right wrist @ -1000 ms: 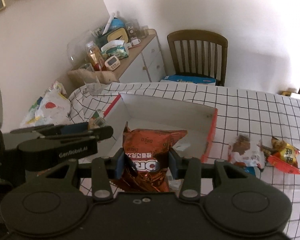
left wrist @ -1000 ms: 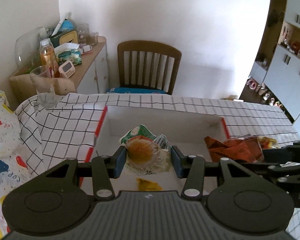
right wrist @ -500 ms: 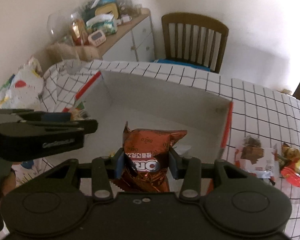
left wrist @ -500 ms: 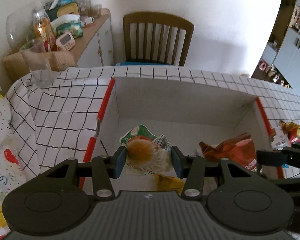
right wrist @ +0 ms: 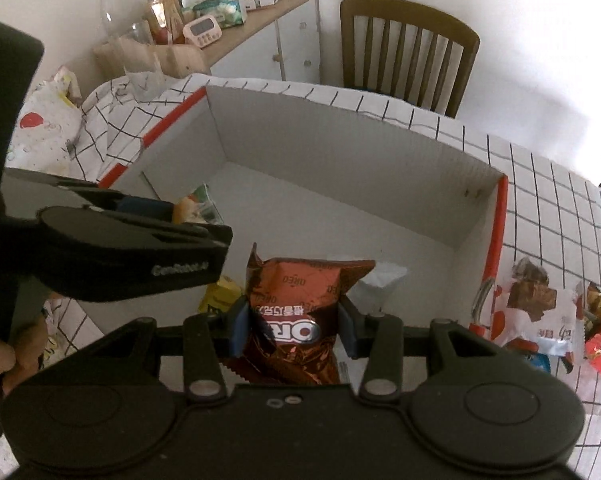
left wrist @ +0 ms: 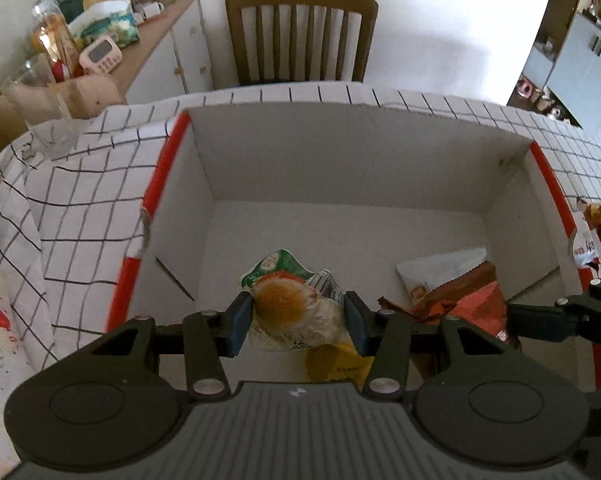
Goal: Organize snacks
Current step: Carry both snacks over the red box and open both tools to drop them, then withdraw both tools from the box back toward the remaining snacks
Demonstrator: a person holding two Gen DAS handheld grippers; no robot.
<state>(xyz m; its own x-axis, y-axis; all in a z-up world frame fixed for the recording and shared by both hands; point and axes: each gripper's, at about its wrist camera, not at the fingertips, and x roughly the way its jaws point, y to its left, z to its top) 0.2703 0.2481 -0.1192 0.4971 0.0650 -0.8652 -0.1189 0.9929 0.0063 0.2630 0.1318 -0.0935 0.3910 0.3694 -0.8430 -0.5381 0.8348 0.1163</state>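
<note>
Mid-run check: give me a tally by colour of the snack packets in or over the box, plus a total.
In or over the white box:
Green bun packet: 1
Brown Oreo bag: 1
Yellow packet: 1
White packet: 1
Total: 4

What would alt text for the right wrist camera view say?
The right gripper grips a reddish-brown Oreo packet above an open white box on a checked tablecloth. At left, the left gripper holds a clear bun packet; more snack packets lie outside the box at right.
</note>
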